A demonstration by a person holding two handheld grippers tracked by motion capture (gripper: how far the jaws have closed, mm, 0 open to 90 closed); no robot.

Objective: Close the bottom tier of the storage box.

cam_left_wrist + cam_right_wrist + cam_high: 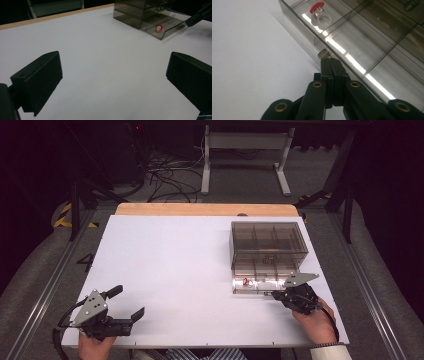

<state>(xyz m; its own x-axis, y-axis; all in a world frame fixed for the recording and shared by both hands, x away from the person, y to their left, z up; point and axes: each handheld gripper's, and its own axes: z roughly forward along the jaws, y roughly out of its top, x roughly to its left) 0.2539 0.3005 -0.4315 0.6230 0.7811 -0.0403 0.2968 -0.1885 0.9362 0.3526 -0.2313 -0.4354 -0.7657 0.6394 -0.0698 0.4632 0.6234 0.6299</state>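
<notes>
Left gripper (131, 311): near left of the counter (175, 265), jaws spread wide, nothing between them.
Drawer (260, 283): near right, pulled out of the box (268, 245) toward the person; long axis across the counter.
Ring (320, 13): in the drawer's left compartment.
Right gripper (330, 60): jaws pinched together at the drawer's knob (323, 54).

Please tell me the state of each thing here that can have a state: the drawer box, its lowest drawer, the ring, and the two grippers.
Drawer box: upright on the table, smoky clear plastic.
Bottom drawer: pulled out, with dividers inside.
Red-topped ring: lying in an end compartment of the open drawer.
Drawer knob: at the right gripper's tips; contact unclear.
Right gripper: jaws shut together.
Left gripper: jaws wide open, nothing between them.
</notes>
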